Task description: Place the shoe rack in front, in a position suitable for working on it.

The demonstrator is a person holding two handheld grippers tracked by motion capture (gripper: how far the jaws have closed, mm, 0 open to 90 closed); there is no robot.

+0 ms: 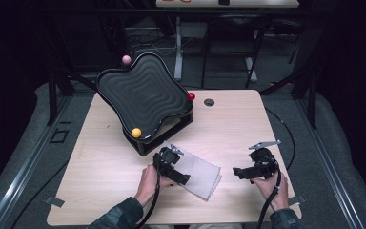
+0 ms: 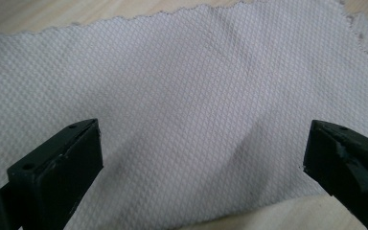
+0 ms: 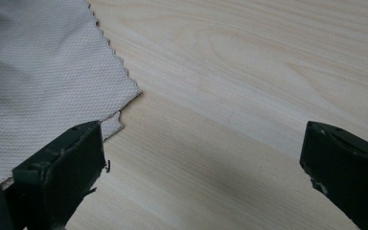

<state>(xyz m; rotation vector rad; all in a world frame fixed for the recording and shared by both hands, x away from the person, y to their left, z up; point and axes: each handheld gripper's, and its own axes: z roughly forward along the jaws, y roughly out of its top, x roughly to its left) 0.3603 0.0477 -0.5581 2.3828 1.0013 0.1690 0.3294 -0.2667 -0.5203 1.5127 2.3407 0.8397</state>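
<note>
Item: white cloth, textured weave, pinked edges, lying flat at lower centre of the high view on the bench.

Left tool: over the cloth's left portion, jaws apart, cloth weave spanning the gap between them in the left gripper view; nothing clamped.

Right tool: to the right of the cloth, pointing toward it, jaws apart over bare wood; in the right gripper view the cloth's corner sits at upper left, just beside one jaw.

Step in hand, as judged: taking hold of the cloth, likely to fold or lift it. To do it well, lower each tool to an edge or corner rather than the flat middle, slide one jaw beneath the layer, close on the fabric alone, and keep both sides level so the cloth does not bunch.

Surface: pale wood-grain bench top with a round cable hole at upper centre.

Also present: tilted black wavy tray on a stand, upper left, with orange ball, red ball and pink ball at its rim.

Room: dark, grey floor, metal frames behind.
</note>
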